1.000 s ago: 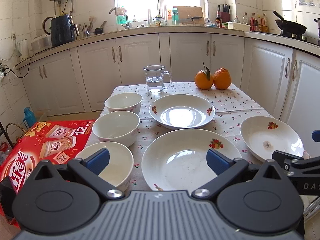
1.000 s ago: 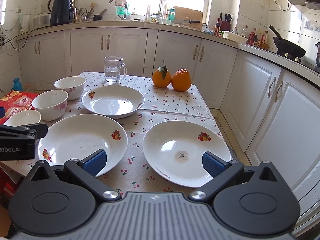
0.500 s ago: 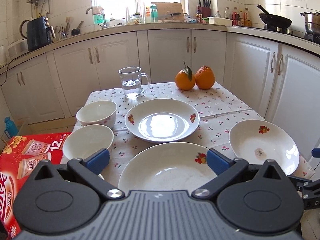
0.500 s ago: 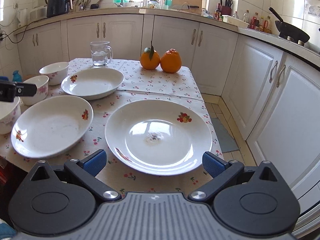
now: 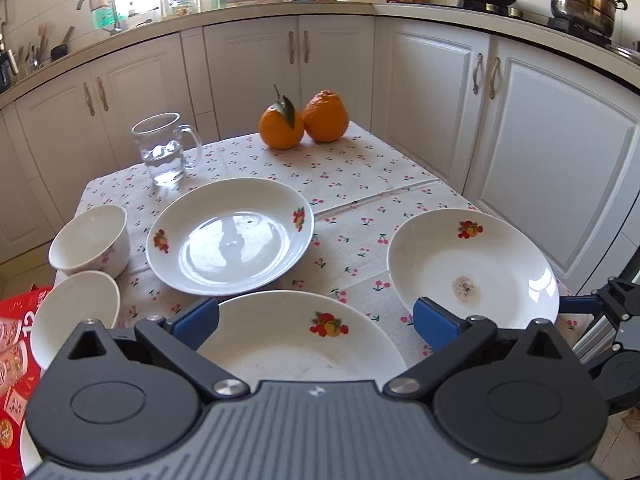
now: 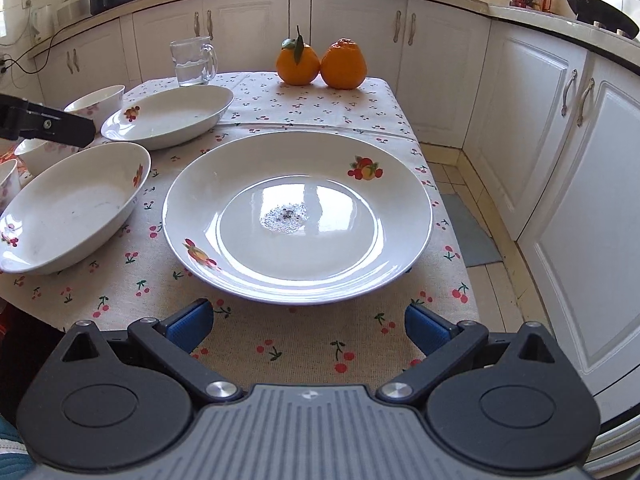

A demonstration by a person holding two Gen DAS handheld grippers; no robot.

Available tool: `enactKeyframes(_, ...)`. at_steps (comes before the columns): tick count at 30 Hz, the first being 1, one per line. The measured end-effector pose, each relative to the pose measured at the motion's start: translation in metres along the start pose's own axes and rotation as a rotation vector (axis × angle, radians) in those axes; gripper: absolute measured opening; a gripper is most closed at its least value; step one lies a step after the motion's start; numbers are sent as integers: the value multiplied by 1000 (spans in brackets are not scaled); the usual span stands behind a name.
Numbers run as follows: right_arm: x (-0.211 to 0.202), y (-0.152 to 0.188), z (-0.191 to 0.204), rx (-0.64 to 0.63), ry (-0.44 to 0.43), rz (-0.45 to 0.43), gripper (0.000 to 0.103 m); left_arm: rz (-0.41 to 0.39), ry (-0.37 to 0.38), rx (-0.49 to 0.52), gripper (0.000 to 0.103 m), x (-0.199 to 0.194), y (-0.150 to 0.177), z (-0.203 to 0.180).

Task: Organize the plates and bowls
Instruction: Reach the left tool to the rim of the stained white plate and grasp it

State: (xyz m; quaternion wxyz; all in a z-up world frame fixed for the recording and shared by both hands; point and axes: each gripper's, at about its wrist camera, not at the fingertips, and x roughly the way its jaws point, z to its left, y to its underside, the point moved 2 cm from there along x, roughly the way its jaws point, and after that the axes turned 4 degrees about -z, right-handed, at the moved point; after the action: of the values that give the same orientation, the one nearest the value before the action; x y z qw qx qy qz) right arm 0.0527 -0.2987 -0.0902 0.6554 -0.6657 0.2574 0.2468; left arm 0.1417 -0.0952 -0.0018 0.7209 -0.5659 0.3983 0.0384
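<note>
Right hand-held gripper [image 6: 306, 326], jaws spread, faces the stained plate [image 6: 298, 216].

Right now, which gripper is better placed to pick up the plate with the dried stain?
The right gripper: its open fingers face the stained plate squarely. The left gripper is over another plate.

Three white fruit-print plates [image 5: 230, 236], white bowls [image 5: 92, 240] at left, upright

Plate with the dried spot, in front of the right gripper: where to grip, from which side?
Take the plate with the dried spot by its near rim, coming in low from the table's front edge with the right gripper. The rim flares up off the cloth, and the open jaws already face it.
</note>
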Motion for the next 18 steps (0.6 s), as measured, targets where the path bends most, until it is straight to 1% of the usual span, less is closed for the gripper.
enactKeyframes(5, 10, -3, 0, -30, -28, 8, 103, 17, 39, 50, 102, 16, -11, -12)
enactKeyframes(8, 13, -4, -2, -17, -45, 9, 103, 19, 53, 81, 102, 23, -17, -19)
enactKeyframes(10, 14, -5, -3, -23, -48, 1, 103, 24, 75, 96, 102, 28, -21, -23)
enactKeyframes(14, 13, -2, -5, -38, -64, -29, 103, 59, 123, 113, 102, 45, -31, -30)
enactKeyframes(16, 12, 0, -5, -37, -65, -40, 103, 63, 131, 139, 102, 51, -34, -35)
enactKeyframes(18, 12, 1, -6, -38, -66, -56, 103, 74, 161, 164, 102, 59, -38, -42)
